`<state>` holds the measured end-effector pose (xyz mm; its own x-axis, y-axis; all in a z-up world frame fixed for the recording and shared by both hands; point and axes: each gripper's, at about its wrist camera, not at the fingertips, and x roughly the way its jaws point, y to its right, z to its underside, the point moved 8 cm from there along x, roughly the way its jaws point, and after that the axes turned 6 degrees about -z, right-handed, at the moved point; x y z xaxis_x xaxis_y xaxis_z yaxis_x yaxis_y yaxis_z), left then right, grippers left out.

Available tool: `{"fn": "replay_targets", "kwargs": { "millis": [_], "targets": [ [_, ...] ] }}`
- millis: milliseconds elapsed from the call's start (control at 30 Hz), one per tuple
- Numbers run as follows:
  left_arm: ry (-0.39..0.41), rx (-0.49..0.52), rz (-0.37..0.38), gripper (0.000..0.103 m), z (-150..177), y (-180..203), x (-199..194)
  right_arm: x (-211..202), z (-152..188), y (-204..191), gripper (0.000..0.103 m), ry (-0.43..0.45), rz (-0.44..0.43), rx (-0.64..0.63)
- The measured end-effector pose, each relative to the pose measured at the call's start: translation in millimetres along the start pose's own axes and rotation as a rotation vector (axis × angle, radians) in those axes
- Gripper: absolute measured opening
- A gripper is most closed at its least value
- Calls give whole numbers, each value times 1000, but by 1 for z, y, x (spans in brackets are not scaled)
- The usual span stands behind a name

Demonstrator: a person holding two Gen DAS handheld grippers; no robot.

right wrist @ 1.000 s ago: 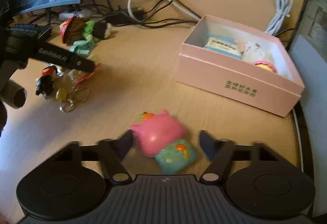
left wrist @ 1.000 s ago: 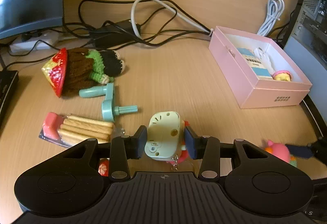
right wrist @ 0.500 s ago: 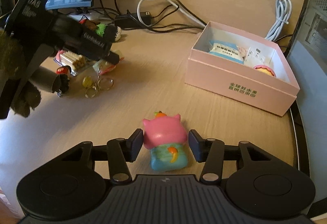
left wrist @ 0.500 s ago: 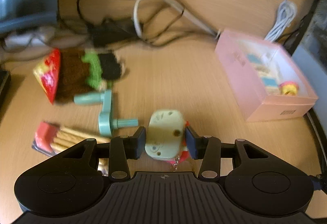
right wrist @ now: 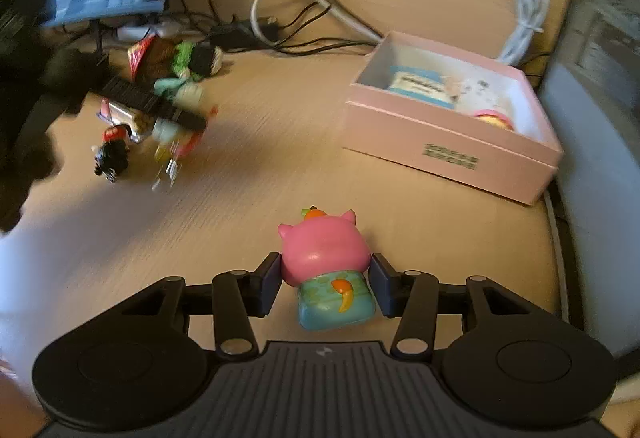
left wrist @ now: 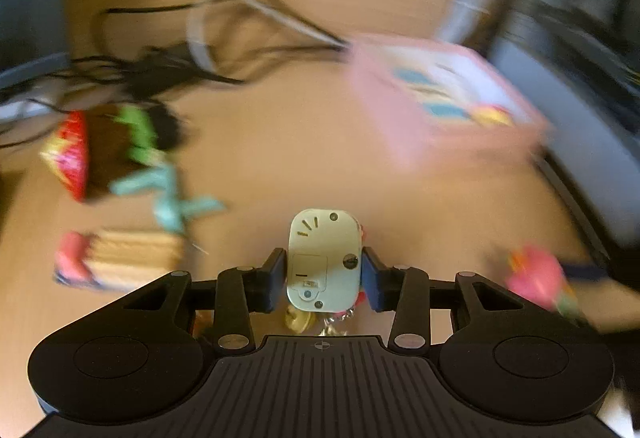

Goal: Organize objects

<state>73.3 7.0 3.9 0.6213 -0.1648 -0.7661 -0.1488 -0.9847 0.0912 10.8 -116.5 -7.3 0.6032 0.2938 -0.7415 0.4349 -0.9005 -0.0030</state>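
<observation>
Left wrist view: my left gripper (left wrist: 323,270) pinches a pale green toy (left wrist: 323,260), both pads flat against its sides. What faces the camera is a smooth back plate with screw heads, a small hatch and short slots near the top. A brass bell (left wrist: 297,320) and a bit of chain hang under it. Everything beyond is smeared by blur: the pink box (left wrist: 404,118) ahead right, a red, brown and green knitted toy (left wrist: 108,150) at left, a pack of biscuit sticks (left wrist: 120,258) below that.

Right wrist view, sharper: my right gripper (right wrist: 325,288) brackets a pink pig figure (right wrist: 325,258) with a teal body and an orange mark, lying on the wooden desk (right wrist: 280,166). Left pad touches the head; on the right I cannot tell whether the pad touches or a sliver of gap remains. The box (right wrist: 452,146) sits open ahead right, with a blue-and-white packet (right wrist: 420,86) inside. Its other contents are too small to identify. The left gripper (right wrist: 160,110) shows here only as a dark blurred bar.
</observation>
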Motion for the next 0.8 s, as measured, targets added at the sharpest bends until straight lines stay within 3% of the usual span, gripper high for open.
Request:
{"fn": "replay_targets", "kwargs": {
  "millis": [100, 167, 300, 467, 533, 667, 800],
  "targets": [
    [18, 20, 127, 44, -3, 29, -30, -28, 0, 13, 47, 37, 16, 50],
    [79, 41, 175, 44, -26, 46, -49, -46, 0, 25, 47, 67, 37, 92],
    [238, 81, 221, 44, -99, 81, -74, -70, -3, 45, 47, 131, 65, 169],
    [374, 75, 227, 45, -173, 113, -61, -85, -4, 59, 47, 188, 78, 198],
    [348, 77, 261, 47, -183, 121, -24, -87, -1, 63, 47, 200, 81, 216],
    [166, 113, 62, 40, -157, 116, 60, -81, 4, 69, 47, 201, 67, 252],
    [110, 56, 58, 41, -132, 101, 67, -77, 2, 73, 47, 212, 55, 250]
  ]
}}
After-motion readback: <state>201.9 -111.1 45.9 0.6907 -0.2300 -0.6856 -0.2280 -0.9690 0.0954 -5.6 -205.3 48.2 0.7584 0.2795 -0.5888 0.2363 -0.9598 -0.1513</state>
